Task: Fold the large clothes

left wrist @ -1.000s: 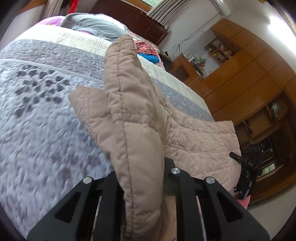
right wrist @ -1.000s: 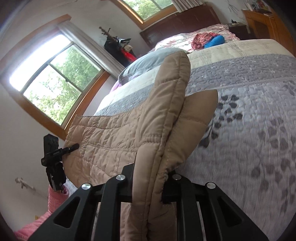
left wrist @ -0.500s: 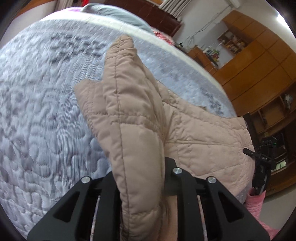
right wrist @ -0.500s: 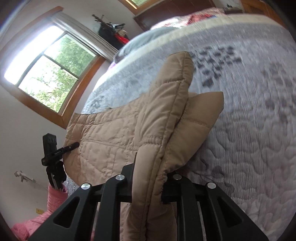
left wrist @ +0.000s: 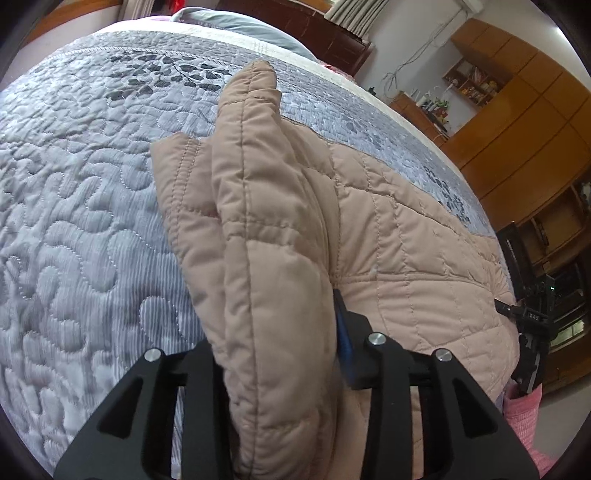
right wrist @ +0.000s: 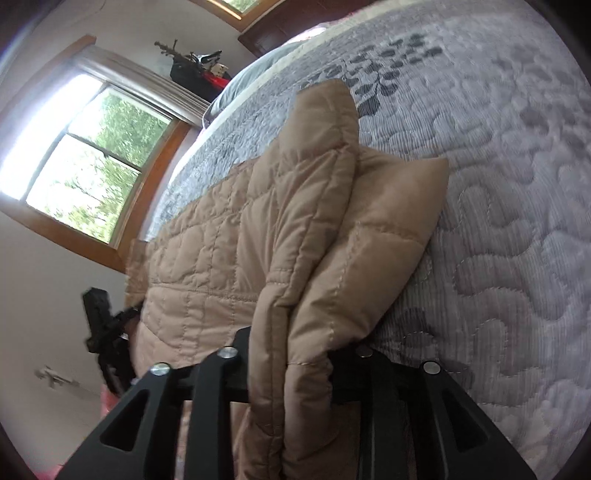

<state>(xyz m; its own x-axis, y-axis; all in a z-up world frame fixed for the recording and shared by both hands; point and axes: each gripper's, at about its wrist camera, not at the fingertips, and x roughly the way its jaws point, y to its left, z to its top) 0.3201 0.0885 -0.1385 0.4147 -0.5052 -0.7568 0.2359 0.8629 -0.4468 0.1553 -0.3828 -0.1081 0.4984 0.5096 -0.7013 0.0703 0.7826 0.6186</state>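
Observation:
A tan quilted jacket [left wrist: 406, 236] lies spread across the near part of a bed with a grey quilted bedspread [left wrist: 81, 206]. My left gripper [left wrist: 277, 354] is shut on a bunched edge of the jacket, which stands up between its jaws. My right gripper [right wrist: 291, 365] is shut on the opposite edge of the same jacket [right wrist: 207, 243], also bunched and standing up. The jacket stretches between the two grippers. The right gripper shows in the left wrist view [left wrist: 532, 325], and the left gripper in the right wrist view [right wrist: 103, 325]. The fingertips are hidden by the fabric.
Grey pillow [left wrist: 236, 18] and dark wooden headboard [left wrist: 332, 26] at the far end of the bed. Wooden wardrobes and shelves [left wrist: 517, 122] stand on one side, a window [right wrist: 81, 155] on the other. A pink cloth [left wrist: 524, 410] lies low by the bed's edge.
Both grippers have moved forward and down over the bed with the jacket held. More of the jacket now lies on the bedspread, and the headboard end looks nearer.

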